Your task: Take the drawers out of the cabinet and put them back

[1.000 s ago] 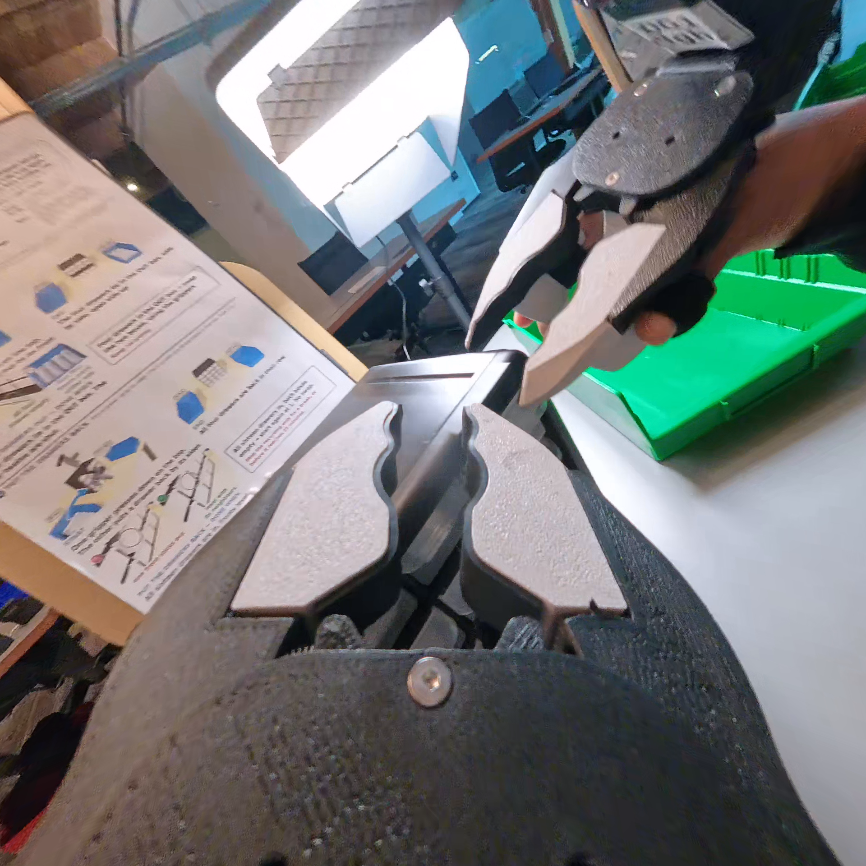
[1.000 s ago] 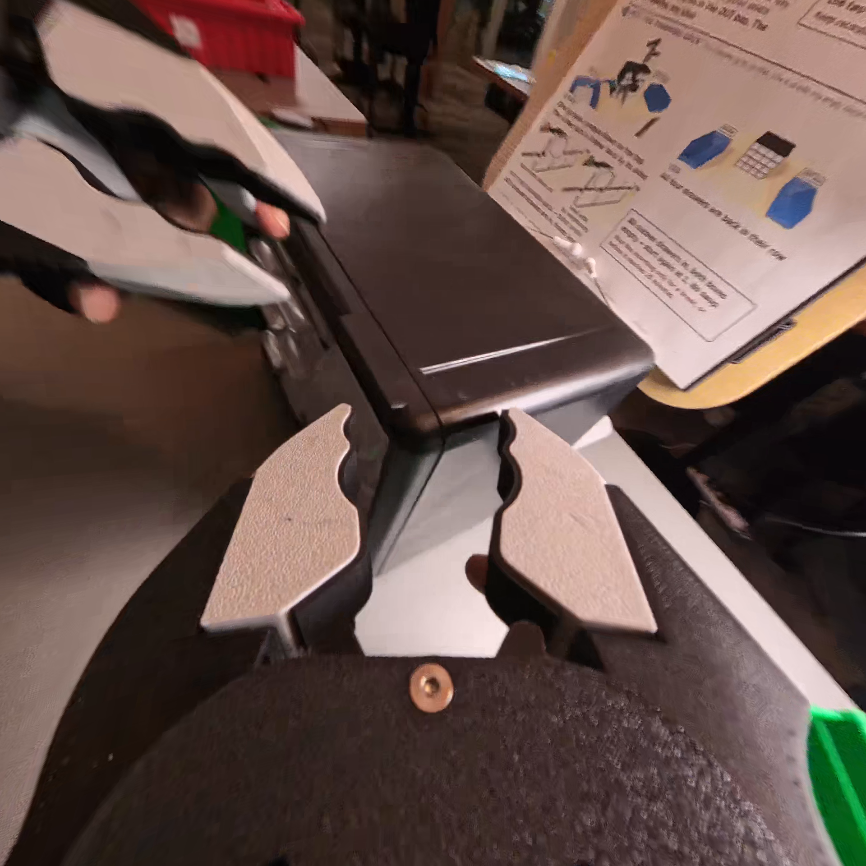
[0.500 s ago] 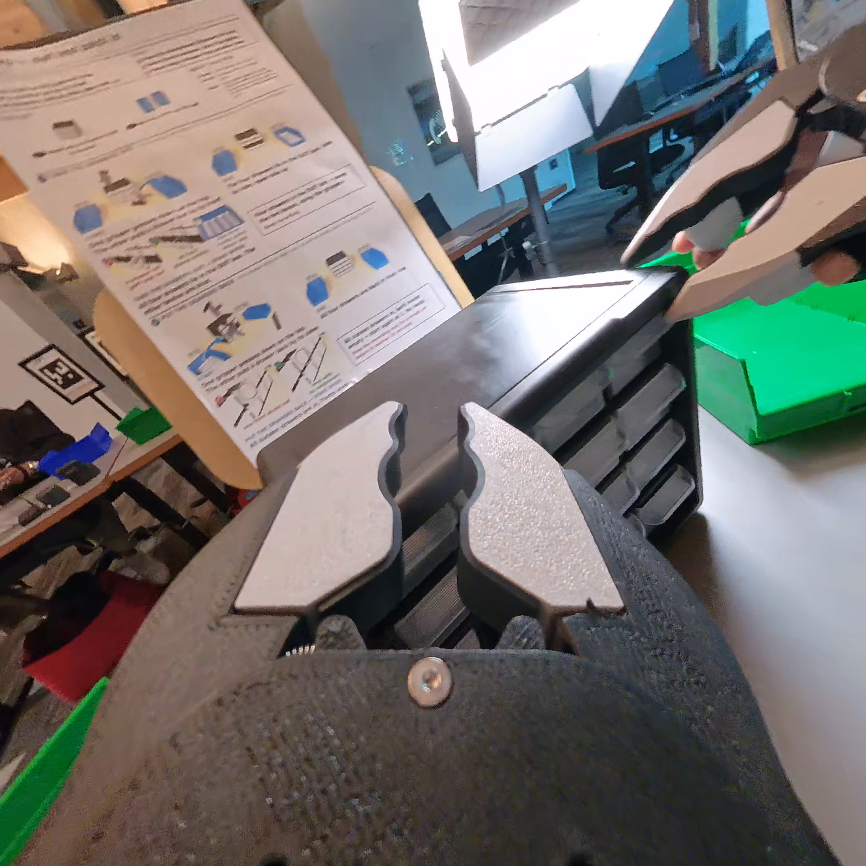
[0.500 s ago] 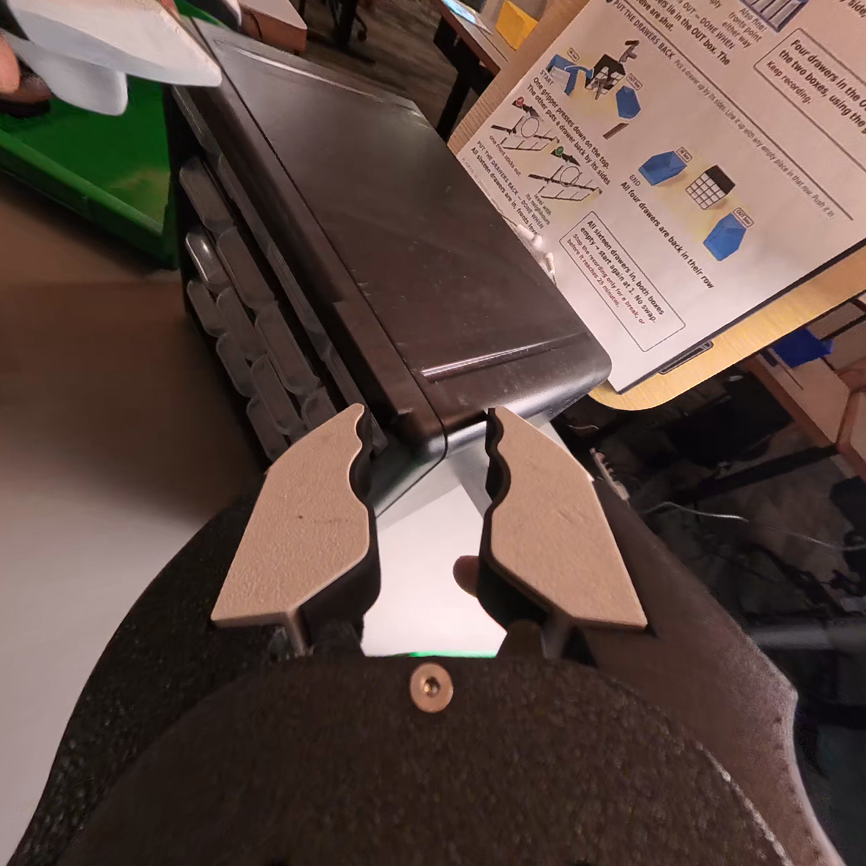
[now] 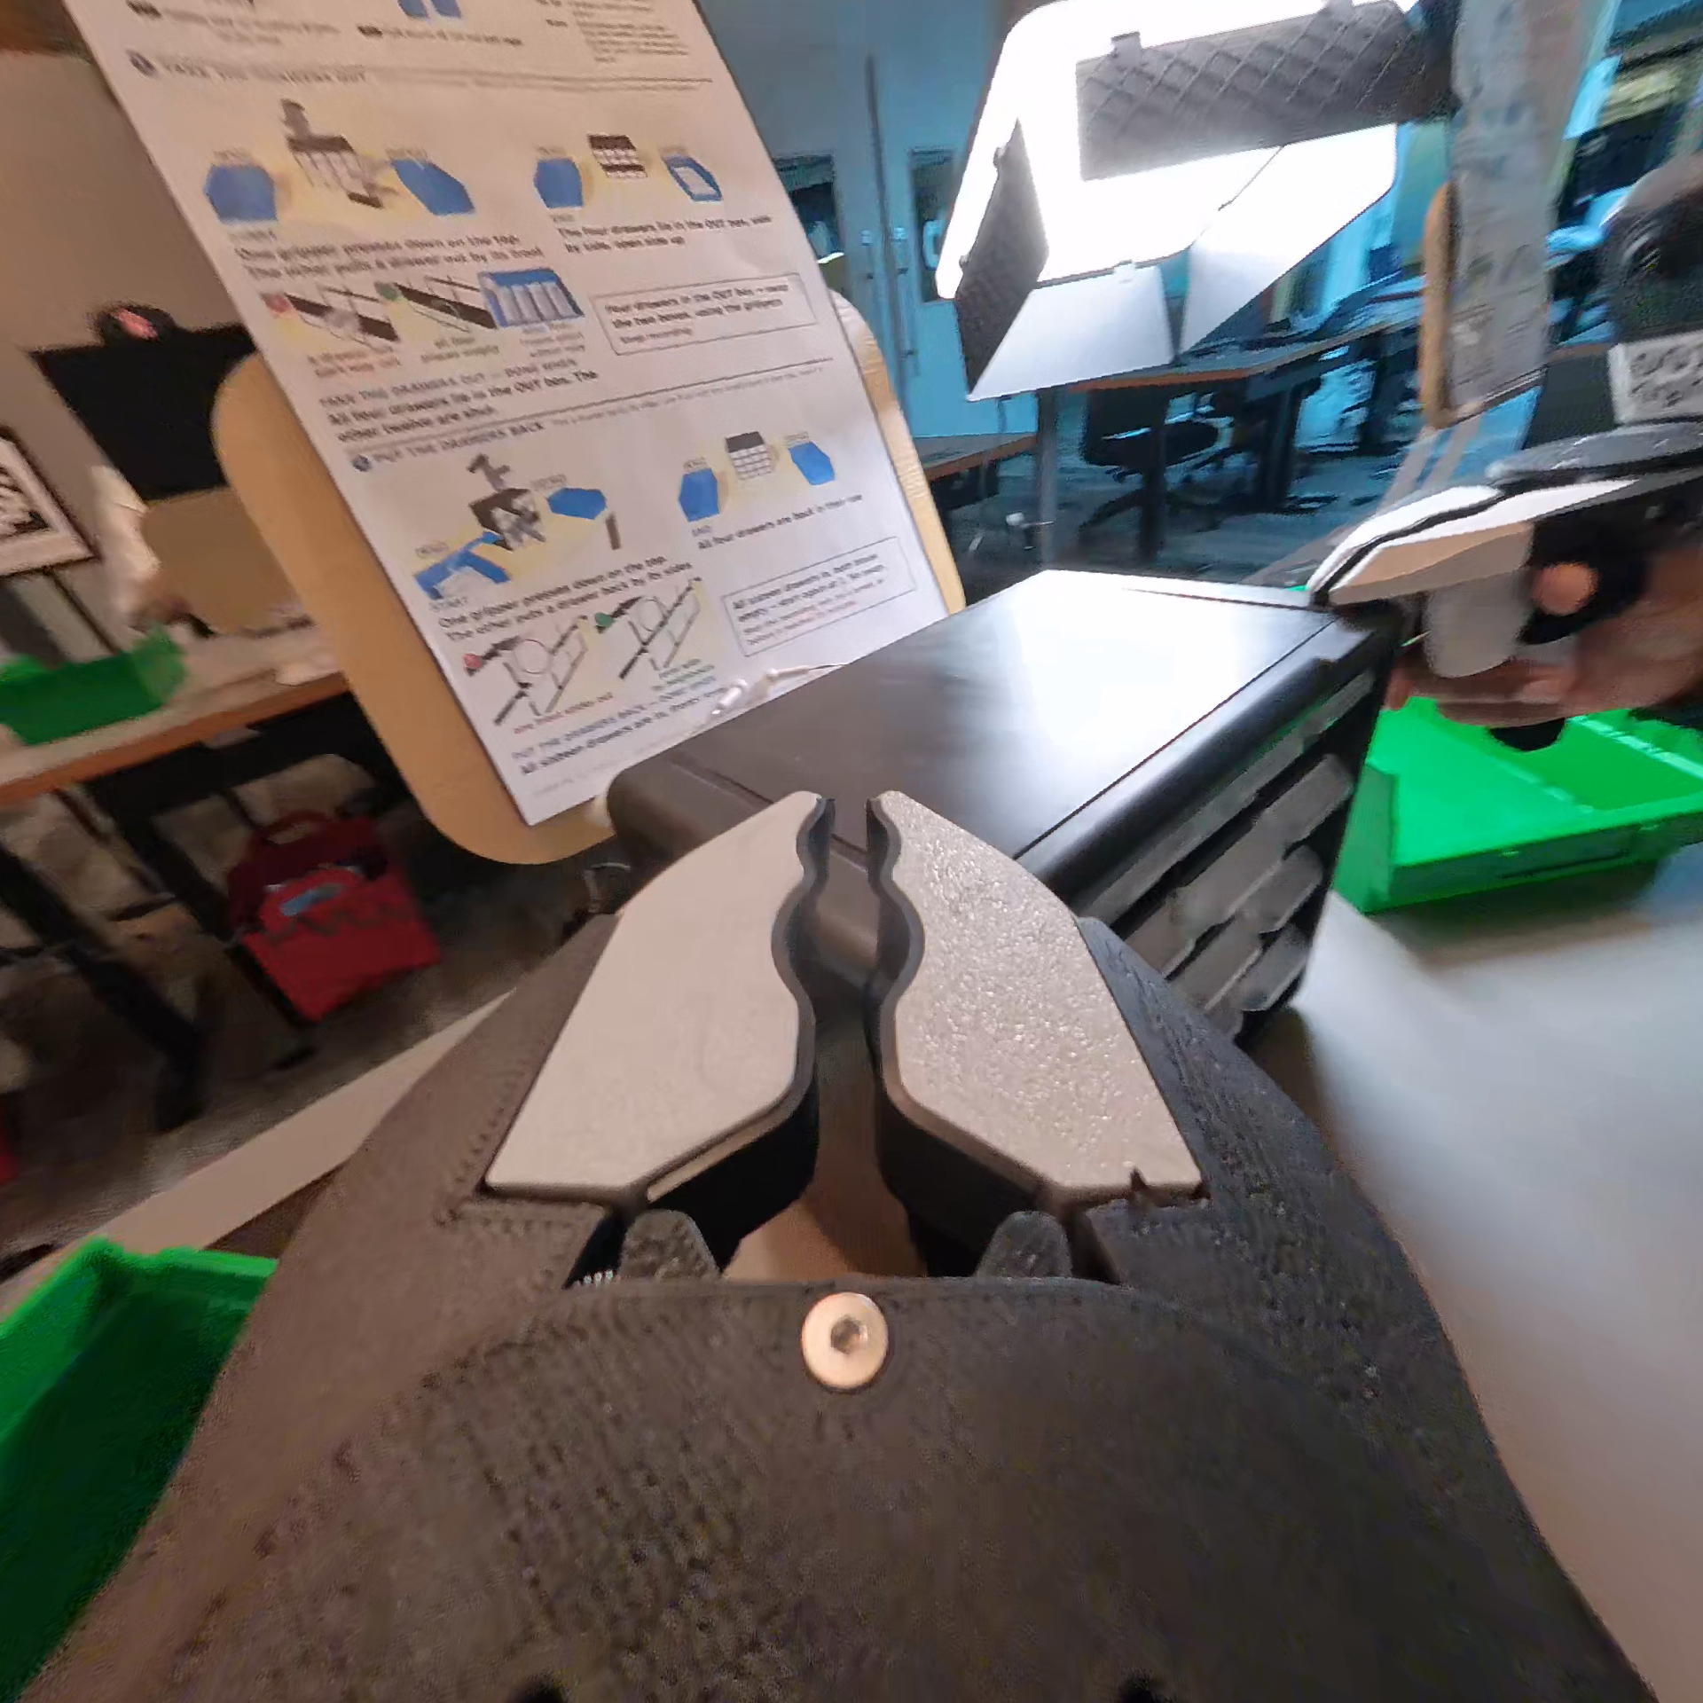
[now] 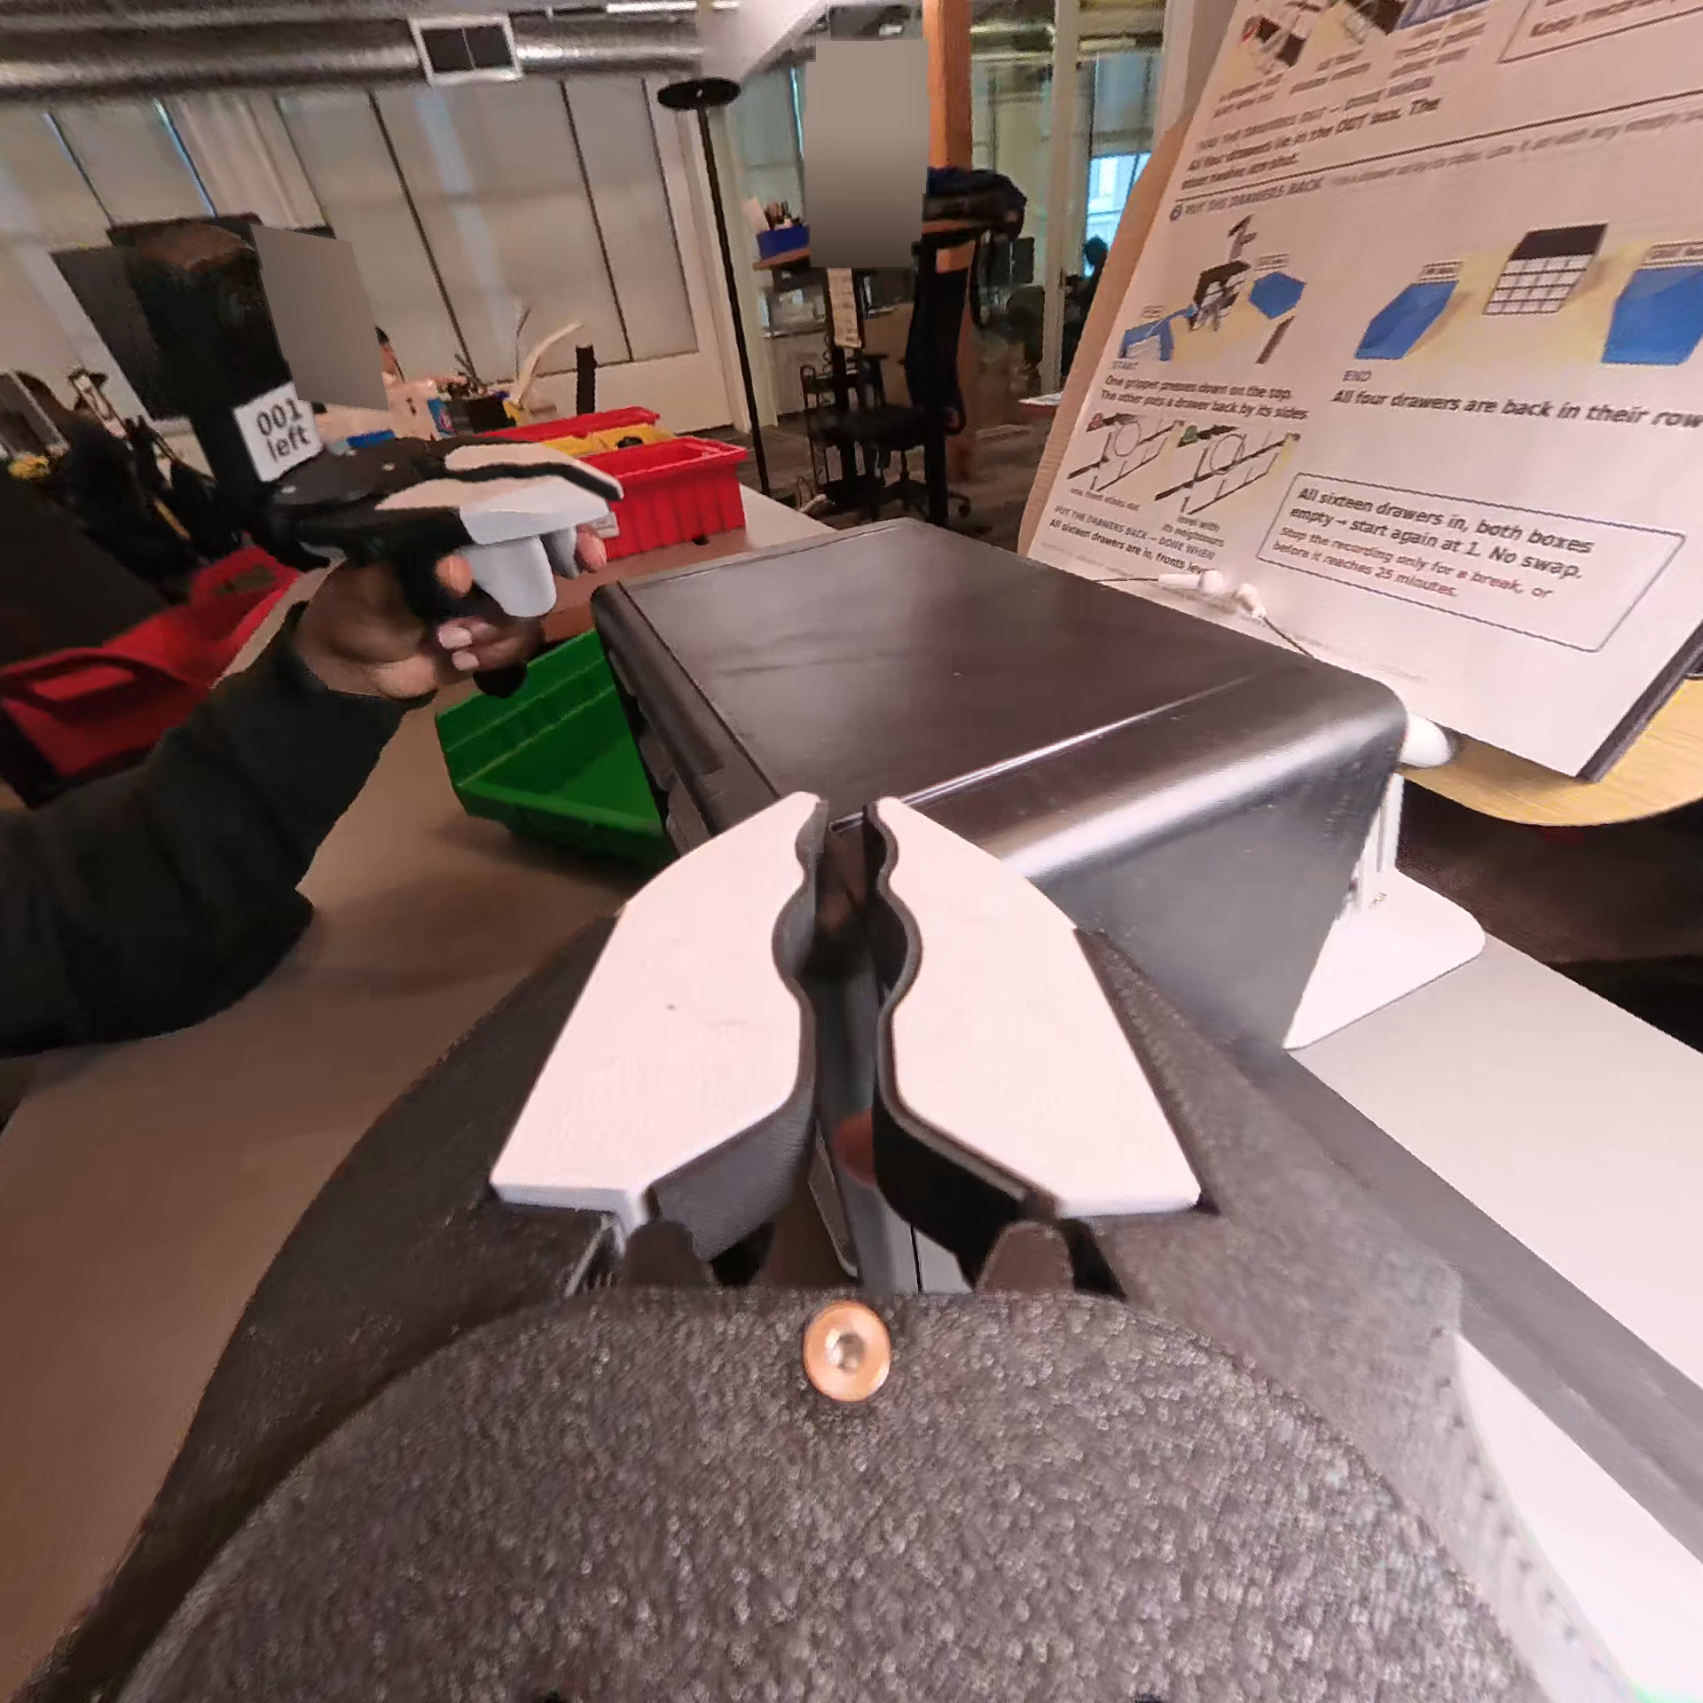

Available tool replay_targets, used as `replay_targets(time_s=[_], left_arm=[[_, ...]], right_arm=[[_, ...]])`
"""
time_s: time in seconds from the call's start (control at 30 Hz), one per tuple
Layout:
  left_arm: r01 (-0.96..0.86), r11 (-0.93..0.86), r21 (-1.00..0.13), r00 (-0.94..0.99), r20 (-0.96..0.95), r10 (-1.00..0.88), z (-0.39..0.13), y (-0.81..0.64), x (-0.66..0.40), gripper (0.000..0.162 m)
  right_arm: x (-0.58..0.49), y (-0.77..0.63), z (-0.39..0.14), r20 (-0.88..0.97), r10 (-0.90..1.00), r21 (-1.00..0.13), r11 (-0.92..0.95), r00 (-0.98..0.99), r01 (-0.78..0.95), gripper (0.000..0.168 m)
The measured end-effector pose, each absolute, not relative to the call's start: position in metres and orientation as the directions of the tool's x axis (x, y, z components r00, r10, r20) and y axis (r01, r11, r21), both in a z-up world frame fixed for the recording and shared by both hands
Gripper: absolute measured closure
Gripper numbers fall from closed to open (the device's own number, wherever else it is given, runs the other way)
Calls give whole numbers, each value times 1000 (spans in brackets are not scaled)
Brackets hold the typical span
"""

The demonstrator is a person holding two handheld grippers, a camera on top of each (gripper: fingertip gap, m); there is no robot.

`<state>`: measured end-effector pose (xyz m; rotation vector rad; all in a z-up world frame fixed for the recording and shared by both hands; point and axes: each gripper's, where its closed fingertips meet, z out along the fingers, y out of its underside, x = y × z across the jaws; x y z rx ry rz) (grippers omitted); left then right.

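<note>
The black drawer cabinet (image 5: 1060,719) stands on the table, its rows of grey drawers (image 5: 1235,885) all in and flush. My left gripper (image 5: 848,816) is shut and empty, off the cabinet's left end near its top corner. It also shows in the right wrist view (image 6: 553,493), level above the front left corner. My right gripper (image 6: 848,811) is shut and empty, at the cabinet's right end (image 6: 1152,829). It also shows in the left wrist view (image 5: 1419,553), just over the front right corner. The cabinet's top (image 6: 921,663) is bare.
A green bin (image 5: 1520,829) sits right of the cabinet, another (image 6: 553,756) left of it, with its corner also near me (image 5: 74,1382). An instruction poster (image 5: 553,369) leans behind the cabinet on a white stand (image 6: 1364,968). Red bins (image 6: 663,479) stand farther off.
Both grippers have closed from open. Both have drawn back from the cabinet's ends and levelled out, so the whole cabinet now shows.
</note>
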<state>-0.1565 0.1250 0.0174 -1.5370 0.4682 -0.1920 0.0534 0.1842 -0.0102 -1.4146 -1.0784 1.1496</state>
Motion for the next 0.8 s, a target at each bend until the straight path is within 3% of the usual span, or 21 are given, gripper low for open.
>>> replay_targets(time_s=[0.03, 0.37, 0.8], left_arm=[[-145, 27, -989, 888, -142, -437, 18, 127, -156, 157], [-26, -98, -995, 758, 44, -651, 3, 143, -148, 162], [-88, -92, -992, 801, -16, -599, -12, 147, -153, 162]], right_arm=[[54, 185, -10, -123, 979, -990, -132, 163, 46, 163], [49, 188, -10, -124, 969, -992, -129, 214, 12, 168], [49, 187, -11, -53, 963, -995, -72, 264, 63, 166]])
